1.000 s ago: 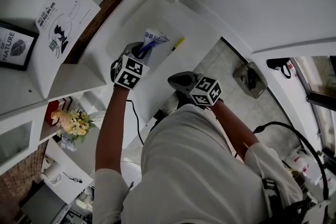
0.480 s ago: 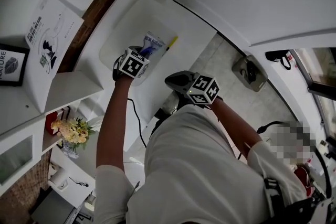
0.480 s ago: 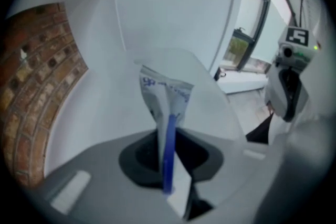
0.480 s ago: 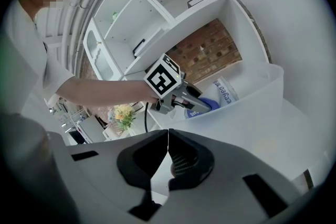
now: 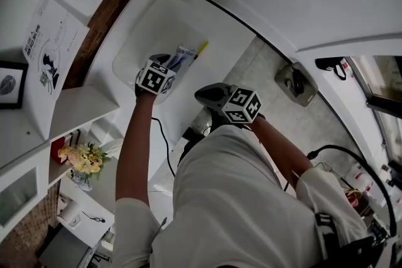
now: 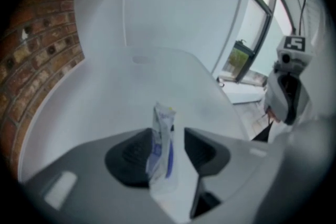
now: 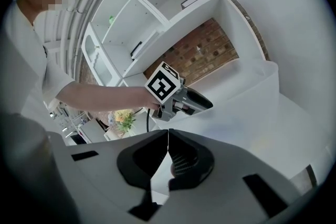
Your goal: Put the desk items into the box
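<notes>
A blue-and-white packet (image 5: 186, 53) with a yellow tip beside it stands in the white box (image 5: 141, 28) on the desk. My left gripper (image 5: 173, 63) reaches down into the box. Its jaws have just been opening; the packet (image 6: 161, 150) stands upright between them, leaning by the left pad with a gap at the right pad. The left gripper (image 6: 167, 134) faces the box's pale inside (image 6: 131, 86). My right gripper (image 5: 202, 96) hangs apart, at the desk's near side, shut with nothing in it (image 7: 168, 135). It looks at the left gripper (image 7: 184, 99) over the box (image 7: 252, 92).
White shelves at the left hold a printed booklet (image 5: 44, 50), a framed picture (image 5: 7, 83) and a bunch of flowers (image 5: 81, 159). A brick wall strip (image 5: 110, 9) runs behind the box. A grey device (image 5: 294, 81) and cables lie on the floor.
The left gripper has sunk with the packet into the box. The right gripper has stayed where it was.
</notes>
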